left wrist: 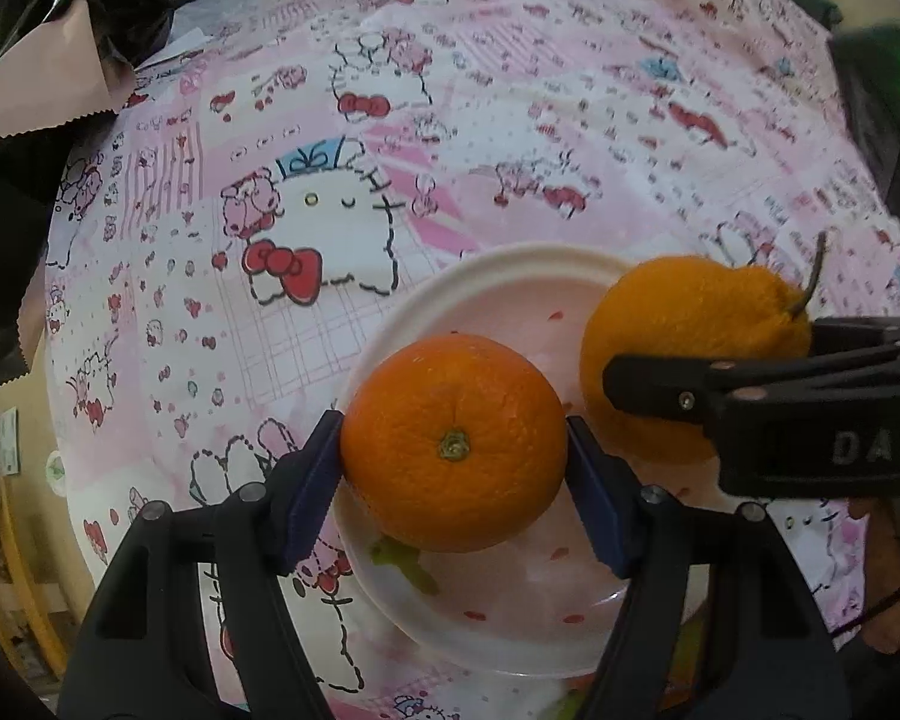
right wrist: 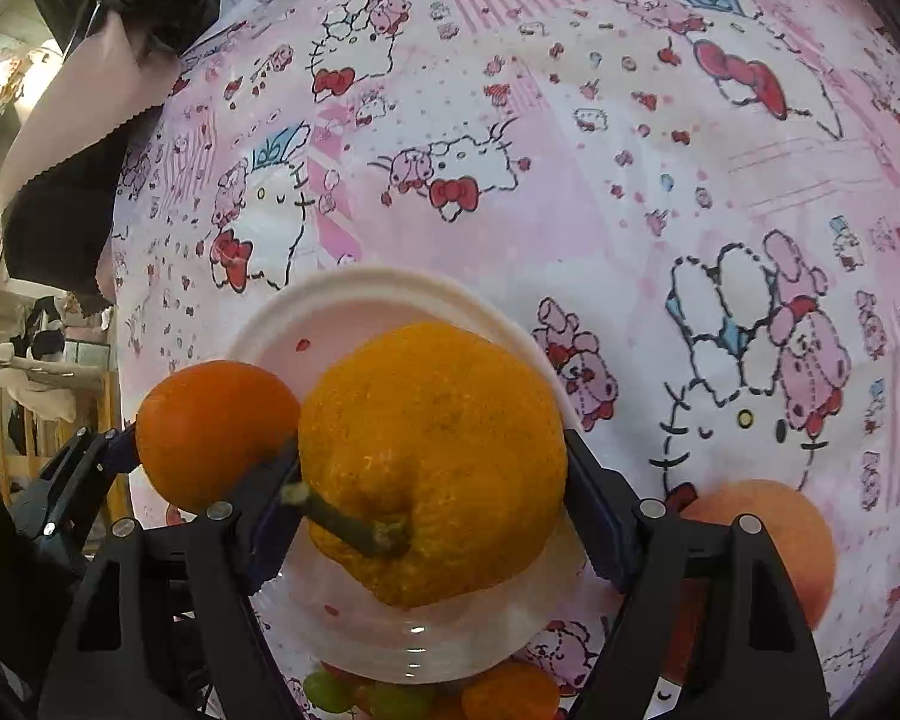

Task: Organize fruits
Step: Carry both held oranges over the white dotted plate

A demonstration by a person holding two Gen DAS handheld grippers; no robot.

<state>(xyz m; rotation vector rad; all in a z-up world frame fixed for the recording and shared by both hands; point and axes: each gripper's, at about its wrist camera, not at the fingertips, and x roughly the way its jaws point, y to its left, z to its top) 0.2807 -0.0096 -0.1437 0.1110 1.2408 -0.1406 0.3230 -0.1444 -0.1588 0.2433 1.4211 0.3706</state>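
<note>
Gripped oranges (left wrist: 453,447) over plate (left wrist: 498,276)

1. Left gripper (left wrist: 453,462): pointed steeply downward, blue pads (left wrist: 312,480) pressed against an orange's two sides.
2. Right gripper (right wrist: 432,480): likewise angled down, jaws apparently clamping a larger stemmed citrus; alongside the left gripper.

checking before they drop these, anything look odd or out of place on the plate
Nothing damaged or spilled. The only oddity: a green scrap lies on the plate under the round orange; the bumpy orange keeps a long stem.
</note>
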